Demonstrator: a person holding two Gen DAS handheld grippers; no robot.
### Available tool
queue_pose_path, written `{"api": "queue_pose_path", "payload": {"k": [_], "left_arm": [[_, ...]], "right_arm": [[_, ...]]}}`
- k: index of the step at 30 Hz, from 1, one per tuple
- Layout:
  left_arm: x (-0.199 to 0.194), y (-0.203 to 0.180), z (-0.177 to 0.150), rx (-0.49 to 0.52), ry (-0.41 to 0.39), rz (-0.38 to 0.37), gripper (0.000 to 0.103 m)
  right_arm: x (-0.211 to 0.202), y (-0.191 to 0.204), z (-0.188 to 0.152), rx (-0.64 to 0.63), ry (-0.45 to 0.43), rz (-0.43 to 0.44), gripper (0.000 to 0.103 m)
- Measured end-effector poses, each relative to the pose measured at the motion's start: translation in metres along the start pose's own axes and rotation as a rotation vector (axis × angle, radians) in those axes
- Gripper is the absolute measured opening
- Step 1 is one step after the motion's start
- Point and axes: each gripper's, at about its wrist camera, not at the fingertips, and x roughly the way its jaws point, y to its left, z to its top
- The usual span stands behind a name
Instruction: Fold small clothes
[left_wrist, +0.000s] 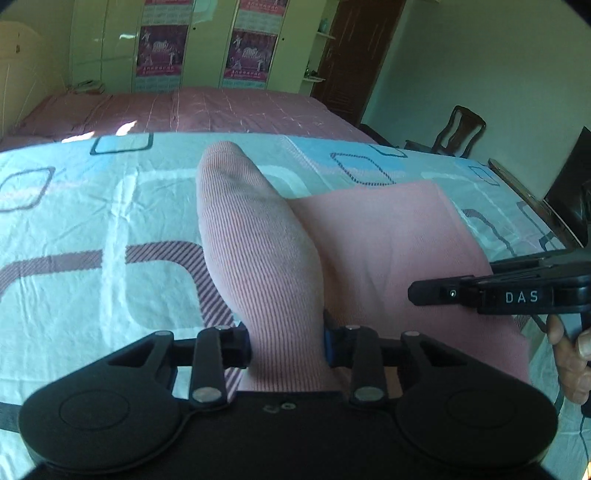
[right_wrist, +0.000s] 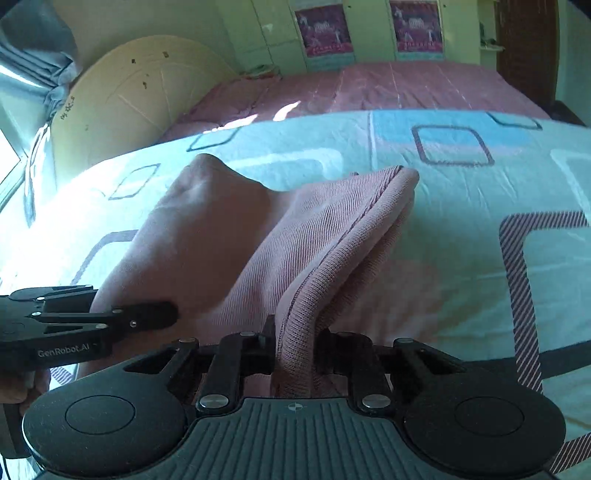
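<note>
Garment: pink ribbed knit cloth (left_wrist: 258, 236), partly lifted off the bed sheet with rounded-square print in pale blue and white (left_wrist: 92, 221); the rest lies spread ahead of and between both sets of jaws.
Left gripper (left_wrist: 288, 347): jaws clamped on a bunched, tube-like fold of the cloth that rises straight ahead of them.
Right gripper (right_wrist: 295, 350): jaws clamped on a hemmed edge (right_wrist: 332, 251), which runs forward and upward from them.
Slip risk: the left jaws hold a thick bunch; a sharp pull could draw layers out unevenly.
Skew risk: the two held points are unlike, one a bunch, one a hem; unequal travel would lay the fold crooked.
Collision risk: each gripper shows close beside the other's jaws; crossing paths could knock a grip loose.
Drag risk: cloth trailing on the sheet could wrinkle underneath.
</note>
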Motion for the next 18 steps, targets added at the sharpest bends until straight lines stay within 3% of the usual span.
{"api": "queue_pose_path", "payload": {"k": [7, 13, 16, 18], "left_arm": [[-0.069, 0.082, -0.006, -0.037, -0.036, 0.06, 0.031], [-0.11, 0.161, -0.033, -0.113, 0.007, 0.114, 0.031], [-0.102, 0.189, -0.053, -0.139, 0.084, 0.147, 0.039], [-0.101, 0.207, -0.069, -0.207, 0.061, 0.123, 0.055]], "right_arm": [[0.027, 0.1, 0.013, -0.085, -0.024, 0.082, 0.018], [0.085, 0.178, 0.01, -0.099, 0.018, 0.17, 0.018], [0.121, 0.194, -0.004, -0.064, 0.077, 0.137, 0.018], [0.149, 0.184, -0.014, 0.03, 0.141, 0.1, 0.018]]}}
